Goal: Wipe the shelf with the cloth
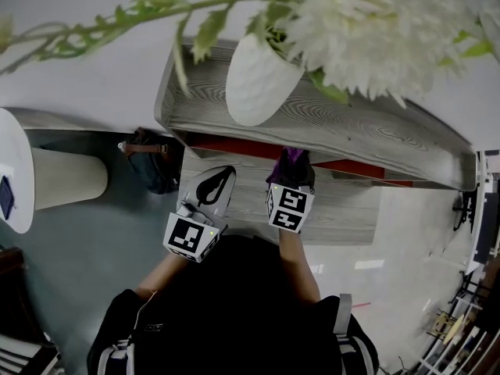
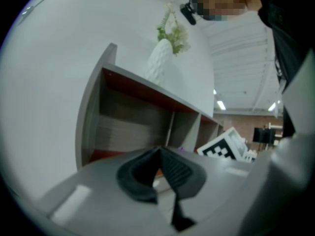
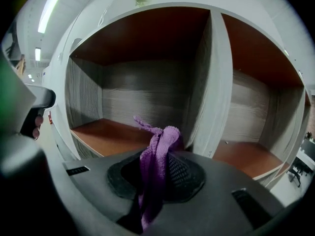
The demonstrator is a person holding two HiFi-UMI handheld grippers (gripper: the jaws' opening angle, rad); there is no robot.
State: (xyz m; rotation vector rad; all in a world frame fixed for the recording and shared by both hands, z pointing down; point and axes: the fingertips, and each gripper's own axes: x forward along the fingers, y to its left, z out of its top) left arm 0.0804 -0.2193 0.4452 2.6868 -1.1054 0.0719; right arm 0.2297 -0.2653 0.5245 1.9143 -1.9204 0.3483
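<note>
A purple cloth [image 3: 158,154] is pinched in my right gripper [image 3: 162,146], its bunched end sticking up past the tips. The shelf [image 3: 216,92] stands just ahead, a grey wood-grain unit with open compartments. The red-brown floor of its left compartment [image 3: 106,134] lies beyond the cloth. From the head view the right gripper [image 1: 291,169] and the purple cloth [image 1: 293,161] sit at the shelf's front under its top board [image 1: 367,135]. My left gripper [image 1: 222,176] is held beside it, shut and empty. Its pads [image 2: 179,168] meet at the tips, pointing at the shelf [image 2: 130,127].
A white vase [image 1: 262,76] with white flowers [image 1: 375,30] stands on the shelf's top. A round white table [image 1: 16,170] is at the left, a dark bag [image 1: 152,162] on the floor by the shelf's end. An upright divider separates the right compartment [image 3: 248,159].
</note>
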